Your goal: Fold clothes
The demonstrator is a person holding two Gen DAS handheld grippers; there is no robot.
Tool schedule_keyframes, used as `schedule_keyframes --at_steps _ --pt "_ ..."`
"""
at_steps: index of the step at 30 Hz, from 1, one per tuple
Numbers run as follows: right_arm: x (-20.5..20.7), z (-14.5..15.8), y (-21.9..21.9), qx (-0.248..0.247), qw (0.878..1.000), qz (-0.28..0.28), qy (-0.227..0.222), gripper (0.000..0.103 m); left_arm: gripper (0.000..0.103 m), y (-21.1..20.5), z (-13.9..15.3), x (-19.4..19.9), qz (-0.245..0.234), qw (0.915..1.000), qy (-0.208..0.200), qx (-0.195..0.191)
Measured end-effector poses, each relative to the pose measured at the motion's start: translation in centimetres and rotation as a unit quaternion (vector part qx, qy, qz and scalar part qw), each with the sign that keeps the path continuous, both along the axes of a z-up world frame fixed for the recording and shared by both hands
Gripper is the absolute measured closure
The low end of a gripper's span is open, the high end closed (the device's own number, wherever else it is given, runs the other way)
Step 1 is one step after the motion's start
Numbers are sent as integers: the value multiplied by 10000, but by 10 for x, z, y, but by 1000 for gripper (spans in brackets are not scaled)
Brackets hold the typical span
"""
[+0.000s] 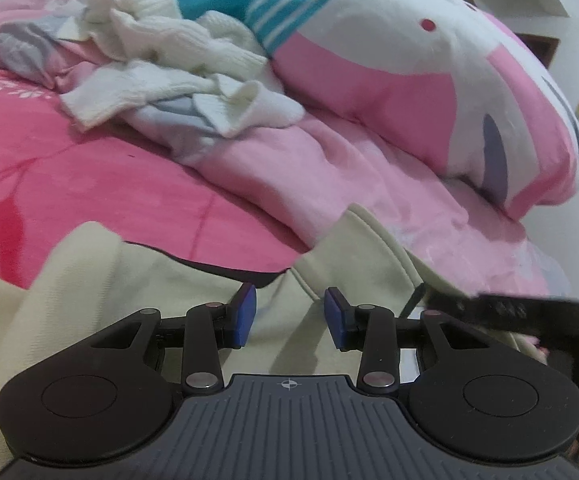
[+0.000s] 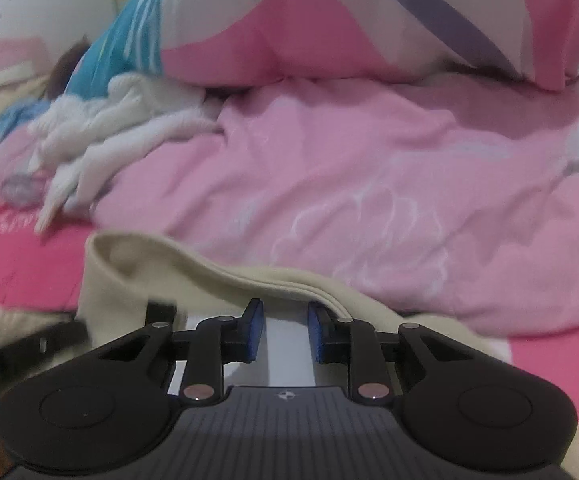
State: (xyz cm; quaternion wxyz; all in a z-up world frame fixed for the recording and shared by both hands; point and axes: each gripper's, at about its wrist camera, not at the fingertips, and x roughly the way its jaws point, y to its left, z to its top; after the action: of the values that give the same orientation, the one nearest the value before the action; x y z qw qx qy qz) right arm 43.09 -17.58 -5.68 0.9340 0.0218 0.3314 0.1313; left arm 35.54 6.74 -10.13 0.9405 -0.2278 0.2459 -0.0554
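A cream garment point(image 1: 169, 300) lies spread on the bed under both grippers, and its raised hem point(image 1: 369, 232) stands up just past my left gripper point(image 1: 289, 316). That gripper's blue pads stand apart over the cloth, with a fold ending near the right pad and nothing pressed between them. In the right wrist view the same garment point(image 2: 137, 280) has its hem running just beyond my right gripper point(image 2: 285, 332). Its pads are a narrow gap apart, and through the gap shows a flat white strip that they do not touch. The right gripper's blurred black frame point(image 1: 529, 312) shows at the right of the left wrist view.
A heap of white knit clothes point(image 1: 161, 60) point(image 2: 109, 140) lies farther back on the bed. A big pink, white and teal cushion point(image 1: 409, 80) point(image 2: 329, 20) rests on a pale pink quilt point(image 1: 329, 168) point(image 2: 369, 180). A bright pink sheet point(image 1: 69, 168) covers the near bed.
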Motion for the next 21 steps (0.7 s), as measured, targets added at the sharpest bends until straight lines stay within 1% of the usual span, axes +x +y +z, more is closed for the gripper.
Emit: schedule_keyframes --at_steps 4,7,9,10,13,14,17,21 --pt "6 -2 -1 113 9993 16 -352 78 66 -7 -4 12 -259 9996 119 62" --pt "20 -7 -1 184 9994 -20 -295 79 66 -11 -8 19 -310 9994 146 59" --pt "14 -5 -2 202 9991 34 -360 79 66 -10 -10 20 -315 9994 137 -36" --pt "8 0 -3 293 9986 85 -434 79 66 -9 -11 21 -315 9994 126 -94" --pt "-16 19 -10 805 9928 468 -753 77 65 -6 -13 20 -322 9991 65 -261" --pt "-20 23 -10 919 9905 647 -787 77 65 -5 -13 20 -326 9990 46 -309" --pt "-23 29 1 1154 9837 1256 -567 78 65 -2 -14 20 -340 9984 -11 -445" --pt "-24 29 16 1324 9765 1649 -410 78 65 1 -16 19 -375 9974 -83 -617"
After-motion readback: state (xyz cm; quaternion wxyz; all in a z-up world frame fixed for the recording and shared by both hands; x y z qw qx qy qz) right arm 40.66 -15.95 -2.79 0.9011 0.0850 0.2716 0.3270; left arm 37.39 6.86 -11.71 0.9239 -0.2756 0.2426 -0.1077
